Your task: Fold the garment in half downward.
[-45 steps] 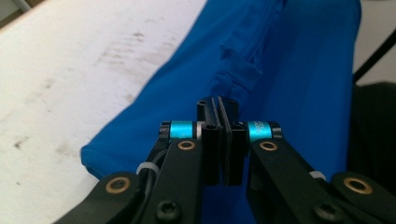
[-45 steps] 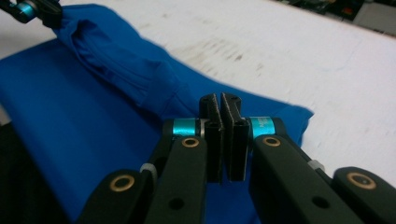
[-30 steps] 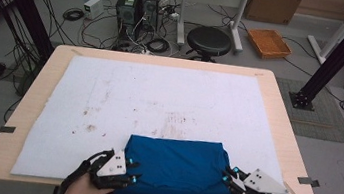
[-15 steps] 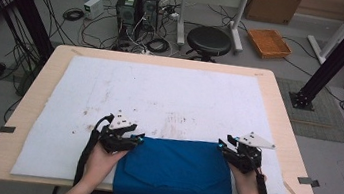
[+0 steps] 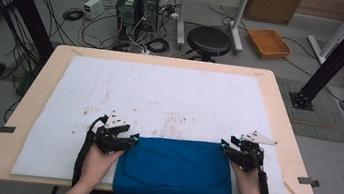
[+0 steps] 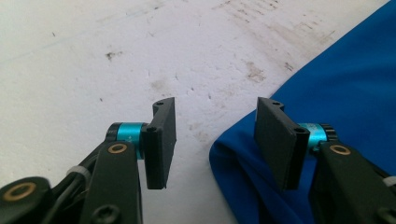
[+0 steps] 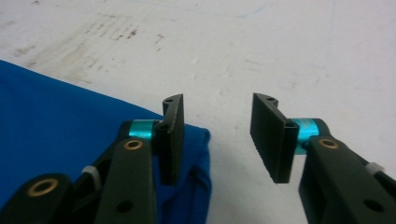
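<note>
A folded blue cloth (image 5: 174, 170) lies flat on the white mat (image 5: 160, 95) at the near edge of the bench (image 5: 283, 116), its front hem reaching the mat's near border, so that both hands can work it from the person's side. The left tool (image 5: 130, 139) sits at the cloth's far left corner and the right tool (image 5: 226, 148) at its far right corner, one at each end of the far fold, which suits a fold laid down evenly across its width. Both tools have just been opening, and their jaws stand apart with nothing pinched. In the left gripper view the left tool (image 6: 215, 135) straddles bare mat, with the cloth's corner (image 6: 261, 186) just beside and below one jaw. In the right gripper view the right tool (image 7: 217, 135) likewise frames bare mat, the cloth's corner (image 7: 196, 154) lying under the other jaw. I judge the corners released so the fold stays put.
</note>
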A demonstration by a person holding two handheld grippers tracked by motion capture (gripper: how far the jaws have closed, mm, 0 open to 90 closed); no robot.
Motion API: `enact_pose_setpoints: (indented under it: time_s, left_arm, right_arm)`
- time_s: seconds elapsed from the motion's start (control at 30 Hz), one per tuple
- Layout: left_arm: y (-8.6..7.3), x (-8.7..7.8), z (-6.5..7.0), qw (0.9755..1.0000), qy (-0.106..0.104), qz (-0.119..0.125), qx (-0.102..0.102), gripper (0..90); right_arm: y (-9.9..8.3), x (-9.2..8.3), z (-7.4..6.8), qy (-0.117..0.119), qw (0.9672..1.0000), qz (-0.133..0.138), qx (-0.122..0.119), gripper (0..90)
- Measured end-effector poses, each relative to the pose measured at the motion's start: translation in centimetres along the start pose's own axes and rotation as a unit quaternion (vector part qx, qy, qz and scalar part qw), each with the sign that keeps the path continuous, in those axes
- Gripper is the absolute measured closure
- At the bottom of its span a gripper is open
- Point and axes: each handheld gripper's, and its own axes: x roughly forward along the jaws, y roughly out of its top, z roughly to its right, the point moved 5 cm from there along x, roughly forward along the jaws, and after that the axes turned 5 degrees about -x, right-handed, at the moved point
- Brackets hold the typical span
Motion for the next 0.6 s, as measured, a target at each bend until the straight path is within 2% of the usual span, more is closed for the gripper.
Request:
enact_pose_setpoints:
  time_s: [0.13,0.2,0.27,0.3,0.37,0.5,0.6]
  left_arm:
    - [-0.5,0.2,0.0,0.9997,-0.012,-0.019,-0.013,48.7]
    - [-0.9,0.3,0.1,0.9991,-0.027,-0.026,-0.021,52.3]
    - [-1.1,0.3,0.3,0.998,-0.052,-0.023,-0.028,64.8]
    - [-1.1,0.2,0.5,0.9973,-0.062,-0.025,-0.028,74.7]
    - [-1.0,0.3,0.7,0.9978,-0.06,-0.022,-0.016,82.5]
    - [-0.9,0.1,0.7,0.9976,-0.065,-0.016,-0.016,84.9]
    - [-0.6,-0.1,0.5,0.9979,-0.064,-0.006,-0.011,85.3]
  right_arm:
    - [-0.7,1.0,-0.1,0.028,0.9988,-0.036,0.02,53.8]
    - [-1.2,1.3,-0.1,0.044,0.9972,-0.054,0.027,58.0]
    - [-1.2,1.2,-0.1,0.059,0.9964,-0.055,0.027,69.5]
    - [-1.2,1.1,-0.3,0.069,0.9958,-0.056,0.023,75.5]
    - [-1.2,1.0,-0.7,0.065,0.9965,-0.052,0.004,81.5]
    - [-1.1,0.8,-0.8,0.056,0.9977,-0.037,-0.013,85.6]
    - [-0.9,0.6,-0.7,0.048,0.9983,-0.028,-0.015,86.2]
